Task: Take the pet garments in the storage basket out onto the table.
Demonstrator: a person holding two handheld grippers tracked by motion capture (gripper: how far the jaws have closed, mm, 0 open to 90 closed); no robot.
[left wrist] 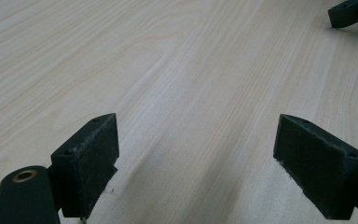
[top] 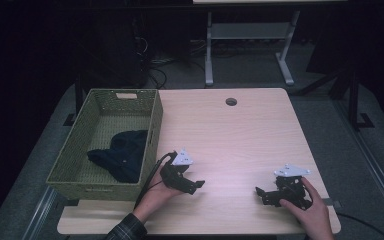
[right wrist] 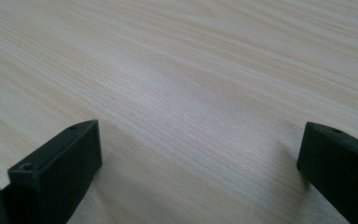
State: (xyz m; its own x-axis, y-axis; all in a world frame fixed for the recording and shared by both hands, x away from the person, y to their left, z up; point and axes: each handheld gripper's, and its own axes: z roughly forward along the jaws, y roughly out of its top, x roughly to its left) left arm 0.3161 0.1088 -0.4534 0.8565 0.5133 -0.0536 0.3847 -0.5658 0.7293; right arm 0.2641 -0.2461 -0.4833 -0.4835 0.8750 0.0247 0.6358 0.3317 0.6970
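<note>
Here both grippers sit low over the table, near its front edge and well apart from each other. Left gripper: held by the left hand, forearm entering from the bottom in a plaid sleeve, jaws pointing toward the table's right. Right gripper: right hand wrapped around its body, jaws pointing toward the left, so the two face one another.

Jaw state: left gripper spread wide, bare wood between its pads; right gripper likewise spread wide, nothing between the jaws. Pads are blocky, matte black, slightly scuffed on the inner faces (small screw holes on top). One tip of the right gripper shows at the upper right of the left gripper view.

Nearest thing: a dark navy cloth, soft and crumpled, lying inside a basket at the table's left, against its right wall and just left of the left gripper. Basket is rectangular, olive-green, woven, with a cut-out handle. Table top is pale wood-grain laminate, smooth, with a round cable hole near the far edge.
</note>
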